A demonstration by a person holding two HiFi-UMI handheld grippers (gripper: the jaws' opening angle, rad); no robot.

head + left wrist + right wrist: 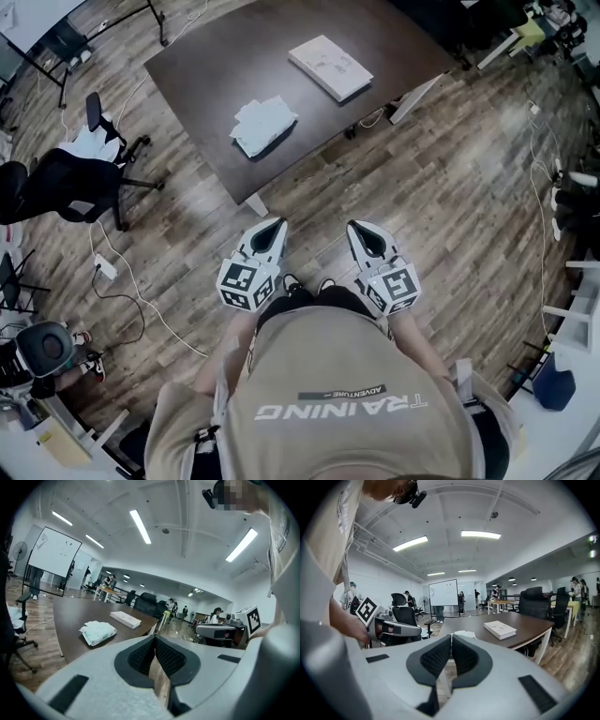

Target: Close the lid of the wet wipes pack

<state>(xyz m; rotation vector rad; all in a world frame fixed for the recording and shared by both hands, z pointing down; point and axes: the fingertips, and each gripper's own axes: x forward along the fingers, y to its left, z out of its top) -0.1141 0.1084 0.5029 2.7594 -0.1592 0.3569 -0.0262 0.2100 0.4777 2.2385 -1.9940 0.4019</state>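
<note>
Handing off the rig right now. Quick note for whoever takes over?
Left gripper: shut, empty, held over the floor in front of the body.
Right gripper: shut, empty, beside the left one.
Wipes pack: on the table near its closer edge, ahead of both grippers. A white box lies farther back.
Done: nothing yet; neither gripper is at the pack. The lid is too small to tell whether it is open.
Left: step up to the table, check the lid and press it shut.

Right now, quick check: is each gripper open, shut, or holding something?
Left gripper: shut, jaw tips together, holding nothing.
Right gripper: shut, jaw tips together, holding nothing.
</note>
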